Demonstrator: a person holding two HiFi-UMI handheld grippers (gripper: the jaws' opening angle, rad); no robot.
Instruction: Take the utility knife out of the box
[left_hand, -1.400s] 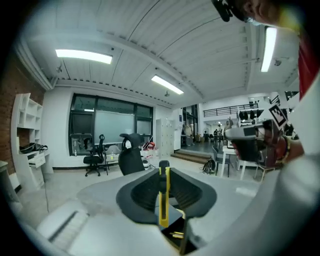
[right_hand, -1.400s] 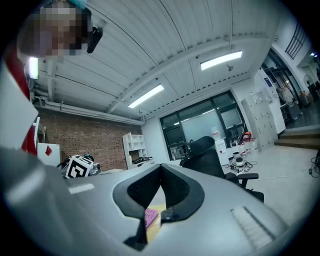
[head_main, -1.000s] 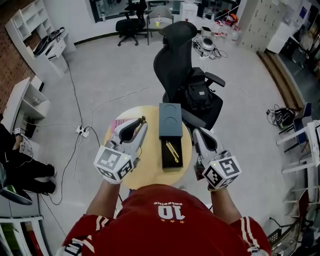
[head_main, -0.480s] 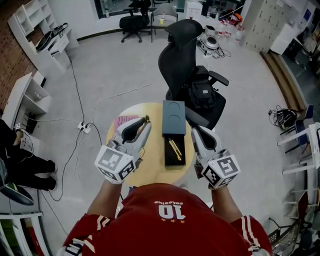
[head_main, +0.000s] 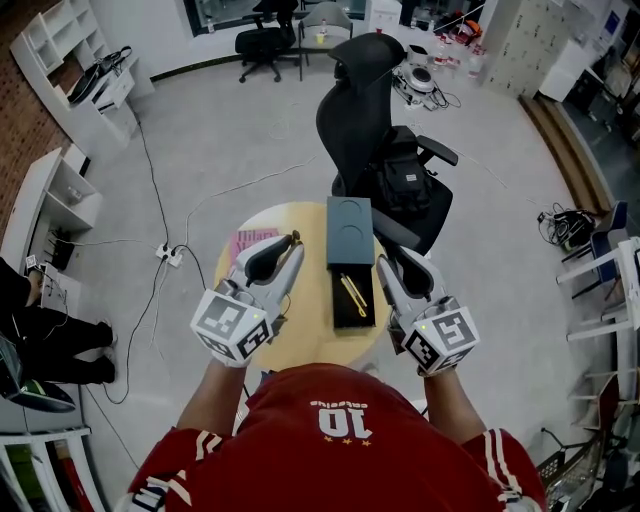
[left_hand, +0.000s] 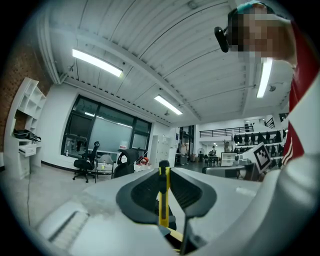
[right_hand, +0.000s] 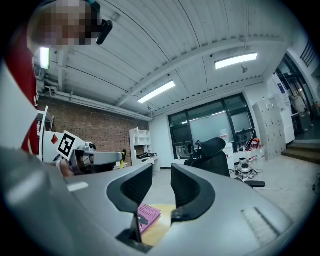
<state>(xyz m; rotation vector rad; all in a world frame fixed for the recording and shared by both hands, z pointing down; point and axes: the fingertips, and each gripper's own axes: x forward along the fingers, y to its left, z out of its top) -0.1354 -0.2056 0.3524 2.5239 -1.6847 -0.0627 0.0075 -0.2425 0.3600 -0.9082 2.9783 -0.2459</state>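
On the round surface (head_main: 308, 305) the utility knife (head_main: 351, 295) lies in the near tray of the open box (head_main: 336, 318), while the left gripper (head_main: 288, 245), left of the box, has its jaws clamped on a second yellow knife (left_hand: 163, 200) and the right gripper (head_main: 385, 262), just right of the box, has jaws that have just been opening with nothing between them.

Round yellow table (head_main: 300, 335), pink book (head_main: 249, 243) on left edge; black office chair (head_main: 360, 95) behind, backpack (head_main: 403, 187) on seat; white shelves (head_main: 58, 62) upper-left.
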